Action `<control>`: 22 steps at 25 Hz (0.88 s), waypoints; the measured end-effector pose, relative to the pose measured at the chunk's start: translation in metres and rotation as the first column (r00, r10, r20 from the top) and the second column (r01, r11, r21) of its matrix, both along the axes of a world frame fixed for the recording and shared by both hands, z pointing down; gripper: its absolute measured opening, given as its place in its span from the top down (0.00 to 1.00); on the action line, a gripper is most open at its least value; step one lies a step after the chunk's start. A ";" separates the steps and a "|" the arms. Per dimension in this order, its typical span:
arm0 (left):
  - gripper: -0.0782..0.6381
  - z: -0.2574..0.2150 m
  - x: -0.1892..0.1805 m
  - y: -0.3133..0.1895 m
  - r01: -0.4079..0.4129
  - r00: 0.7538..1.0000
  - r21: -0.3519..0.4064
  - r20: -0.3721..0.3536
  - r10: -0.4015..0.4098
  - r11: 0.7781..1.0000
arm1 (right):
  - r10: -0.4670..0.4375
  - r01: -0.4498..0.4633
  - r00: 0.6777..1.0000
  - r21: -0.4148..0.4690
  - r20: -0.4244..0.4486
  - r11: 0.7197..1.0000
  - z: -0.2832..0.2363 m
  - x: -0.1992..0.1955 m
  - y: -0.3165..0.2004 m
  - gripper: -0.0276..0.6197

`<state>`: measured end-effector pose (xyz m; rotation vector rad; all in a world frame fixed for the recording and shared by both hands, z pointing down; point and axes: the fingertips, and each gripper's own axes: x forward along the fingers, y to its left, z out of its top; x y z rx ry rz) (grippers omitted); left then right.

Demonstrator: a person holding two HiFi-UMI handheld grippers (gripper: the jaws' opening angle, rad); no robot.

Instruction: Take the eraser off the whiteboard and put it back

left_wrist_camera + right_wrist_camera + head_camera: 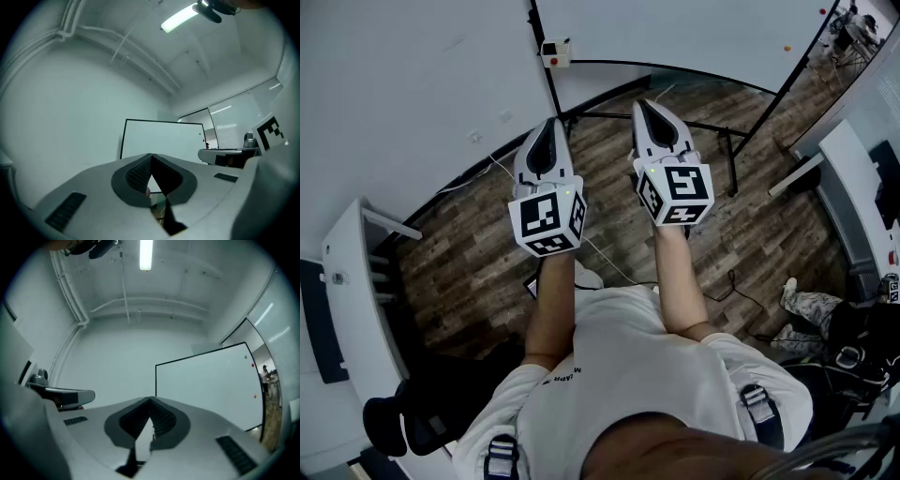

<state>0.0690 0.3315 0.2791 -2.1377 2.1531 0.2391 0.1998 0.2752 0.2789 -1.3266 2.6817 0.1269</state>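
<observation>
The whiteboard [694,37] stands on a black-framed stand ahead of me, beyond both grippers. A small white block with orange marks [555,52], seemingly the eraser, sits at the board's lower left corner on the frame. My left gripper [551,127] and right gripper [645,108] are held side by side above the wooden floor, short of the board and pointing at it. Both are shut with nothing between the jaws. The whiteboard [164,140] shows past the left gripper [151,157]. Beyond the right gripper [151,401], the whiteboard [211,385] carries small coloured magnets [246,357].
A white desk [356,309] and a black chair [403,422] are at the left. Another white table [853,187] stands at the right, with another person's leg [811,305] near it. The board's black stand legs [731,150] and cables [619,272] lie on the floor.
</observation>
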 end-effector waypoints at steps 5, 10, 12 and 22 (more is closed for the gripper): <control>0.89 0.004 0.002 -0.002 -0.003 1.000 -0.007 0.000 0.003 1.000 | -0.002 0.002 1.000 -0.003 -0.012 1.000 0.005 0.001 -0.001 0.94; 0.89 0.009 0.012 -0.003 -0.015 1.000 -0.017 -0.007 0.015 1.000 | 0.000 -0.001 0.999 -0.012 -0.035 1.000 0.012 0.008 -0.002 0.94; 0.89 0.012 0.014 -0.010 -0.020 1.000 -0.022 -0.001 0.020 1.000 | -0.005 0.004 0.999 -0.021 -0.039 1.000 0.016 0.007 -0.009 0.94; 0.89 0.042 -0.025 -0.105 -0.022 0.999 -0.059 -0.025 0.020 0.998 | -0.023 0.019 0.998 -0.061 -0.057 0.998 0.040 -0.039 -0.094 0.94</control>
